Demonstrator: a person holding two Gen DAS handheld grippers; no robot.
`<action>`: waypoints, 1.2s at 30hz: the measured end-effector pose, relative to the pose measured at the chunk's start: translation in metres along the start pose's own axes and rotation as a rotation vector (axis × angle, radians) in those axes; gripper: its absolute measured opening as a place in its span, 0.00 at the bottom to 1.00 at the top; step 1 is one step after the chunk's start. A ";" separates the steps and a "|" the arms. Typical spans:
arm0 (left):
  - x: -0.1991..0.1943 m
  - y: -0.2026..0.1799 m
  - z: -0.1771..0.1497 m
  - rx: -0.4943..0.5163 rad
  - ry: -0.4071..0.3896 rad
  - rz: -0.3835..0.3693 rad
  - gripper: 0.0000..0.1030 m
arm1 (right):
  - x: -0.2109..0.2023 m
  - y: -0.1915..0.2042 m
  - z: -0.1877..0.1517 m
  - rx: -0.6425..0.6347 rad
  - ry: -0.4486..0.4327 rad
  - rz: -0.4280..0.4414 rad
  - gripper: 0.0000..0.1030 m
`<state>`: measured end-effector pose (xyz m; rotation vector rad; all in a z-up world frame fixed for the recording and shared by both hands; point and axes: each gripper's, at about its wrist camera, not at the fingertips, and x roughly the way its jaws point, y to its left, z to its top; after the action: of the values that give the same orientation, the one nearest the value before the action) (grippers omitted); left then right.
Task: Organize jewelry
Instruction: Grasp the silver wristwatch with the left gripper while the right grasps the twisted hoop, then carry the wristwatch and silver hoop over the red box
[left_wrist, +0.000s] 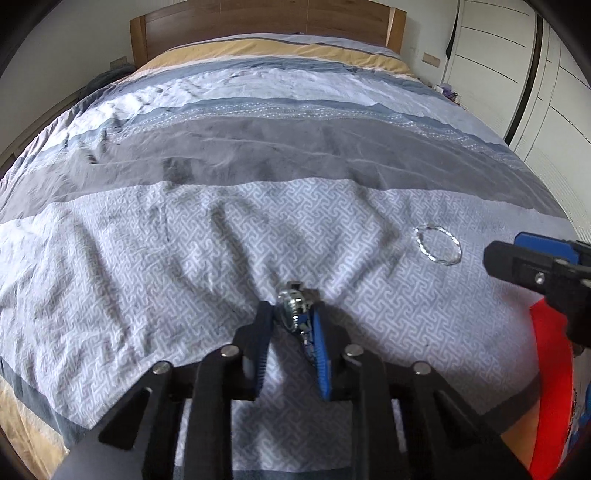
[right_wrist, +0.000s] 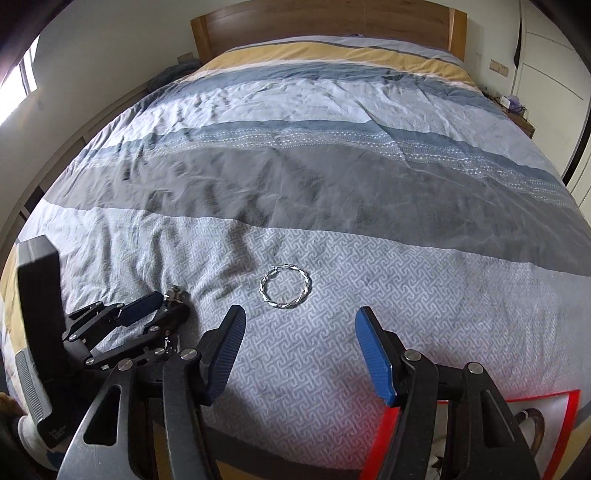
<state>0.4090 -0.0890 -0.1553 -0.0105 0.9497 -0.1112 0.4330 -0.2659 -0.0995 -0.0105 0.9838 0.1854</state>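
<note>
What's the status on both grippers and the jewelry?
Left gripper shut on small silver metal piece. Right gripper open, empty. Twisted silver hoop on patterned bedspread, path clear.

The left gripper (left_wrist: 293, 314) was black, its linkage arms slotted and pinned with round silver screws (left_wrist: 162, 368). One finger pad (left_wrist: 320, 360) was blue and ribbed along its edge; the opposite pad looked dark. The right gripper (right_wrist: 300, 325) matched: black slotted arms, silver pivot screws (right_wrist: 410, 355), a blue ribbed pad (right_wrist: 375, 356) facing a darker one. A ribbed grey strip ran down the black handle (right_wrist: 35, 306) behind the left gripper.
</note>
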 end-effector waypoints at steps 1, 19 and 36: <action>0.000 0.004 -0.001 -0.012 -0.007 -0.012 0.14 | 0.007 0.000 0.002 0.006 0.009 0.007 0.59; -0.024 0.027 -0.006 -0.093 -0.061 -0.110 0.09 | 0.064 0.017 0.017 -0.023 0.092 -0.038 0.39; -0.123 0.014 -0.018 -0.056 -0.128 -0.155 0.09 | -0.064 0.026 -0.026 0.012 -0.060 0.057 0.39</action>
<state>0.3246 -0.0623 -0.0667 -0.1414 0.8234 -0.2249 0.3725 -0.2523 -0.0587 0.0334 0.9263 0.2309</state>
